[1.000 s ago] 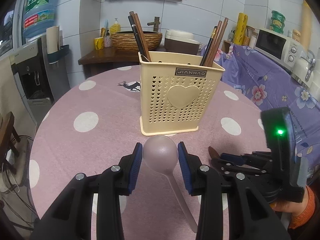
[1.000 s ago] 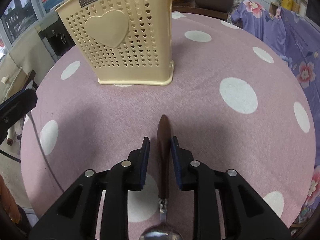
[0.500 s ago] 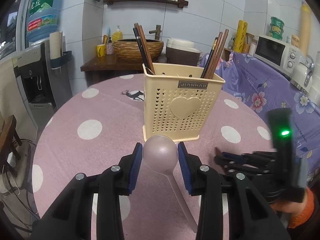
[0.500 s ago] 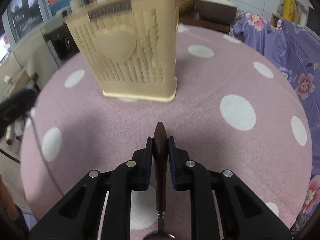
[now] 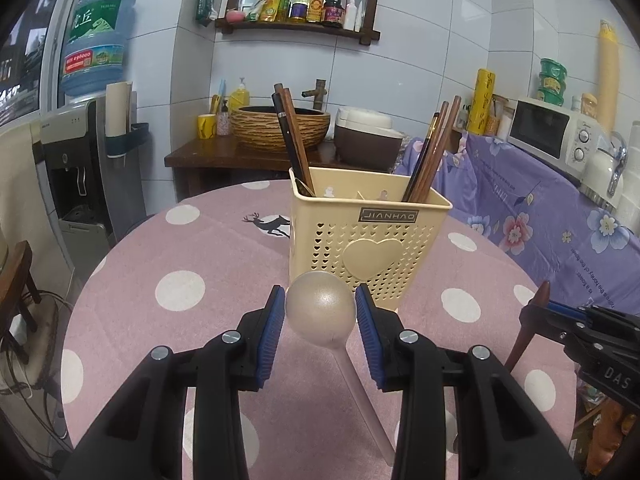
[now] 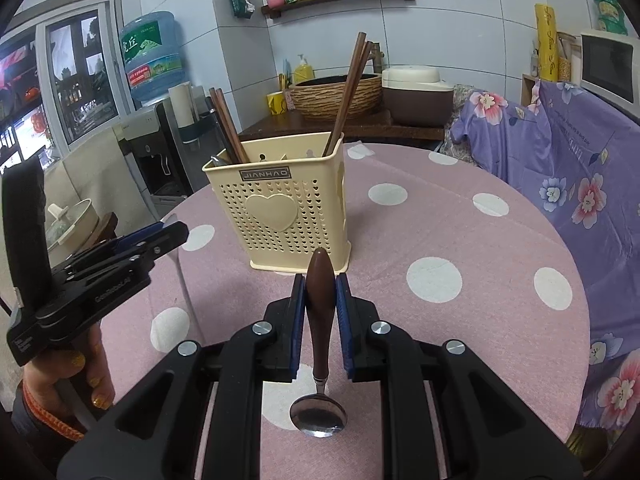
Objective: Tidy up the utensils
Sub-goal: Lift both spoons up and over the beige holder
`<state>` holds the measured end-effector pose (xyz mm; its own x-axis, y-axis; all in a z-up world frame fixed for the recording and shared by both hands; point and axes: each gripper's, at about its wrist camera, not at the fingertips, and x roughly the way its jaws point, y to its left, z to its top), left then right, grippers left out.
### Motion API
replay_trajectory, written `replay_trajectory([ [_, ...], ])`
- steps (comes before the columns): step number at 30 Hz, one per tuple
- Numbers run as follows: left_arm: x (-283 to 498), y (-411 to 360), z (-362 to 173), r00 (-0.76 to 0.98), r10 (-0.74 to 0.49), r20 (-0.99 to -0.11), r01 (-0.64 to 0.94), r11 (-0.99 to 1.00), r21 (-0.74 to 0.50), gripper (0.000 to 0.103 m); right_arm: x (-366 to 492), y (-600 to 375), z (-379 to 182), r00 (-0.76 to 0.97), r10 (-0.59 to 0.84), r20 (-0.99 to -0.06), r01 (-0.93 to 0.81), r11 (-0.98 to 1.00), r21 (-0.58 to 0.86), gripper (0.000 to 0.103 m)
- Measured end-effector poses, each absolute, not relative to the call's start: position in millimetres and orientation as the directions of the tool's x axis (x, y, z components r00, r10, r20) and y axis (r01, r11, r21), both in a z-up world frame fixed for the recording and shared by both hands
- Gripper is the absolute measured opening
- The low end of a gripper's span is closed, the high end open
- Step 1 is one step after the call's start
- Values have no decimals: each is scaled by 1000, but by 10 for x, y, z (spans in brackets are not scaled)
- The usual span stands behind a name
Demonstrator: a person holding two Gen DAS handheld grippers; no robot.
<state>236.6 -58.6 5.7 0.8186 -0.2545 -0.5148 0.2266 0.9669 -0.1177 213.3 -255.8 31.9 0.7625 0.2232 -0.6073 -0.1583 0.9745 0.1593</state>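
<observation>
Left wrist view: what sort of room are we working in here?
Most likely a home kitchen or dining corner. A microwave sits on a cloth-covered counter, a shelf of sauce bottles hangs on the tiled wall, and a water dispenser stands beside the round polka-dot table holding the utensil holder.

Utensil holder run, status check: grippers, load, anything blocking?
Left gripper shut on pink spoon. Right gripper shut on brown-handled spoon. Utensil holder ahead, upright, path clear.

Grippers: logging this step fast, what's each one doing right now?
Left gripper: closed on the bowl of the pale pink spoon.
Right gripper: closed on the brown handle of the metal spoon.
</observation>
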Motion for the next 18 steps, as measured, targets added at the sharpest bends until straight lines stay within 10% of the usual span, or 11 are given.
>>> replay_trajectory([
  [18, 2502, -497, 711, 871, -289, -397, 249, 957, -150, 37, 2267, -2451, 957, 822, 265, -504, -225, 964, 141, 16],
])
